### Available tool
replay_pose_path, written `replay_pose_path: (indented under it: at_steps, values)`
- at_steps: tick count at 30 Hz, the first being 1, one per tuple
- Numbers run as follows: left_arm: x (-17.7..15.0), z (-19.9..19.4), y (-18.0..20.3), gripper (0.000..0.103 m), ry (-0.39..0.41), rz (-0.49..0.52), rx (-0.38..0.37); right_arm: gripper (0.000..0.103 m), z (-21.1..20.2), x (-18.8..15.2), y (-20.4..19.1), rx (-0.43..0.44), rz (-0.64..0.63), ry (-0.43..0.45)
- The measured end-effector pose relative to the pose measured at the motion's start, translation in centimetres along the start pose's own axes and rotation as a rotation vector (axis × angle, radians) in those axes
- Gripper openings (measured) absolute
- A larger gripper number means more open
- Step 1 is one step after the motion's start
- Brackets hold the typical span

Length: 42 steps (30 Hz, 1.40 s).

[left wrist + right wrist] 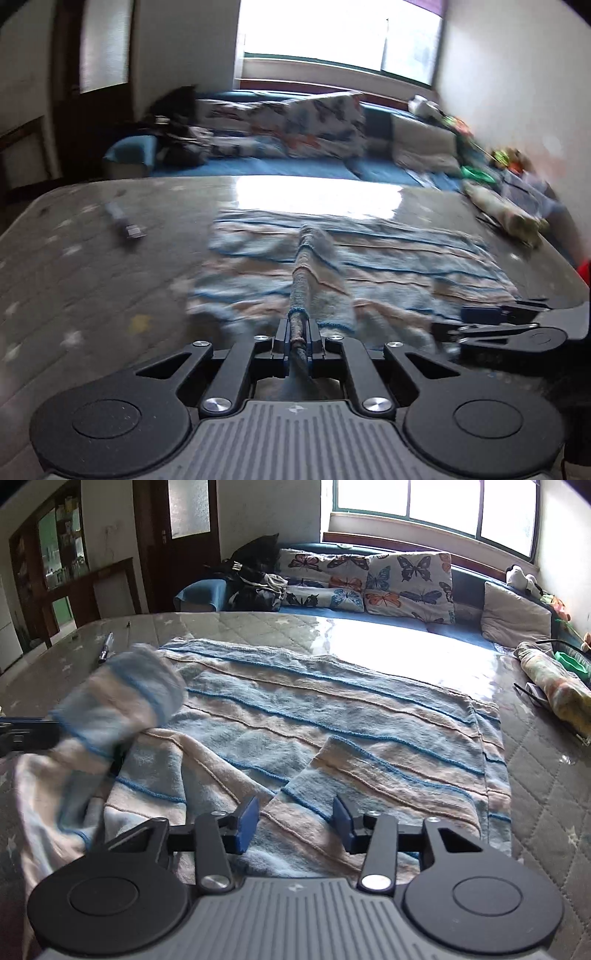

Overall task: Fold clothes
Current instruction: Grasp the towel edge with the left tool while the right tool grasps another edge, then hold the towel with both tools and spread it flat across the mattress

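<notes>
Left gripper [297, 345] jaws pinching striped garment [332, 716], pen [106, 647] nearby

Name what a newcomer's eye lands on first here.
The striped towel spread across the quilted table. The left gripper is shut on a raised fold of it, the right gripper open over its near edge. Behind, butterfly cushions under a bright window.
</notes>
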<state>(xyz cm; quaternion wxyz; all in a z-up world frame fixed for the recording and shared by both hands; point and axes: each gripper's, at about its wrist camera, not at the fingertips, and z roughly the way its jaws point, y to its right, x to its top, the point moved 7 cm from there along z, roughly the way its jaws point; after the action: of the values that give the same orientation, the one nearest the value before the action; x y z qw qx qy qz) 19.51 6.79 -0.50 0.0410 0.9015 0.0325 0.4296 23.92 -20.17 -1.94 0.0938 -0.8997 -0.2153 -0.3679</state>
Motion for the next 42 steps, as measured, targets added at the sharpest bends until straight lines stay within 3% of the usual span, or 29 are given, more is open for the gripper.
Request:
replay_pose_path:
  at_steps: [5,14,20,24,28,33,36,37,38,42]
  values:
    - [-2.2,-2.7,-4.0,0.008,0.01,-0.084,0.07,0.006,-1.1,0.0,0.4,0.016,0.023,0.019]
    - [-5.6,-6.4,-7.9,0.008,0.005,-0.156,0.129,0.003,-7.6,-0.7,3.0,-0.012,0.089,0.138]
    - [-7.5,-8.0,-8.9,0.007,-0.017,-0.181,0.128,0.002,-13.8,-3.7,6.8,-0.041,0.215,0.204]
    - [-8.5,-9.0,-9.6,0.007,-0.024,-0.201,0.136,0.002,-16.5,-6.6,8.5,-0.059,0.28,0.204]
    - [-9.5,-9.2,-10.2,0.007,-0.051,-0.186,0.157,0.002,-16.9,-9.3,9.5,-0.102,0.29,0.143]
    - [-9.8,-9.2,-10.7,0.011,-0.063,-0.189,0.156,0.007,-16.4,-11.4,10.8,-0.106,0.367,0.108]
    - [-9.3,-8.9,-10.8,0.034,-0.058,-0.185,0.168,0.019,-16.3,-11.7,12.1,-0.113,0.416,0.119]
    - [-9.0,-8.8,-10.9,0.045,-0.053,-0.183,0.175,0.029,-16.2,-11.6,12.5,-0.104,0.431,0.125]
    - [-8.7,-8.7,-10.9,0.048,-0.046,-0.18,0.181,0.036,-16.0,-11.3,13.0,-0.103,0.445,0.139]
    - [-7.2,-8.2,-11.2,0.058,-0.016,-0.178,0.196,0.044,-14.9,-10.7,13.6,-0.121,0.416,0.142]
